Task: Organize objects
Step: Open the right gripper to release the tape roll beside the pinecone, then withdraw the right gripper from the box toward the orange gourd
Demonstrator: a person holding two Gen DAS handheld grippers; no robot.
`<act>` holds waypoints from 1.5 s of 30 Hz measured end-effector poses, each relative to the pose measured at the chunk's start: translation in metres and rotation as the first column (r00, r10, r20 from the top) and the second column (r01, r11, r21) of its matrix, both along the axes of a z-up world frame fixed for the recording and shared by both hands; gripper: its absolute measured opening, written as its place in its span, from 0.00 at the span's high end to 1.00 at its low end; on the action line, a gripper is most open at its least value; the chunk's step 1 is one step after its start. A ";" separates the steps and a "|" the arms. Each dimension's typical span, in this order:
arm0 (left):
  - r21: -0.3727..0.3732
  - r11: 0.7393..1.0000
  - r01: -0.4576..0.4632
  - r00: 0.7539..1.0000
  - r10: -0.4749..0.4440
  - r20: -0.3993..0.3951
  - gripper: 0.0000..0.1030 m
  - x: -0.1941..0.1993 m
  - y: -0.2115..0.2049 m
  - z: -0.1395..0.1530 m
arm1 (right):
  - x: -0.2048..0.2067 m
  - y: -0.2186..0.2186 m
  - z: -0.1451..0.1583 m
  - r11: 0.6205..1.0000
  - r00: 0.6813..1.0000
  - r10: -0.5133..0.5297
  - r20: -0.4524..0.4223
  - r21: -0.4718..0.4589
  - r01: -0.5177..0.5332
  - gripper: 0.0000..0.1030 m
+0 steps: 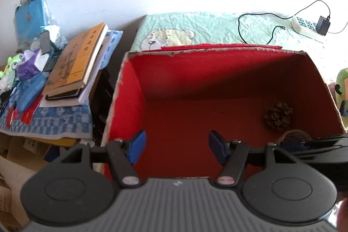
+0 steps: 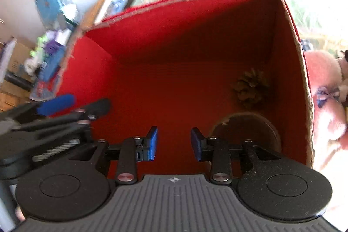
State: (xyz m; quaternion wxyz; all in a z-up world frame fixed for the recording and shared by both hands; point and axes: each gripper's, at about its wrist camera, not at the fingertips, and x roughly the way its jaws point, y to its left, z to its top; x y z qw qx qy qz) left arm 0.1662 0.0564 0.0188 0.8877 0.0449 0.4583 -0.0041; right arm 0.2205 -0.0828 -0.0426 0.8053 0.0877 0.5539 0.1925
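Both tools tilt steeply down into the open red box (image 1: 217, 88). Left tool (image 1: 175, 150): released, nothing between its blue pads. Right tool (image 2: 174, 144): likewise released, empty, narrower gap. A pine cone (image 1: 278, 115) lies on the box floor at about 2 o'clock, near the right wall; its long axis cannot be told. Just nearer than it lies a round dark object (image 2: 245, 129), partly hidden.

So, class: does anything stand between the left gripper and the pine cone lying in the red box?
Nothing visible does. The left gripper hangs open over the red box, and only bare red floor lies between it and the pine cone near the right wall.
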 end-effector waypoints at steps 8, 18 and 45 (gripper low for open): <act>0.013 0.999 -0.035 0.998 0.034 0.052 0.25 -0.024 0.001 0.017 | -0.021 -0.004 0.014 0.992 0.992 -0.041 0.120 -0.117 0.055 0.57; 0.007 0.998 -0.058 0.994 0.057 0.094 0.19 -0.055 -0.007 0.033 | -0.063 -0.022 0.031 0.997 0.966 -0.064 0.249 0.067 0.049 0.58; 0.022 0.991 -0.129 0.991 0.128 0.032 0.14 -0.133 -0.030 0.020 | -0.140 -0.061 0.018 0.995 0.946 -0.060 0.320 0.092 0.032 0.60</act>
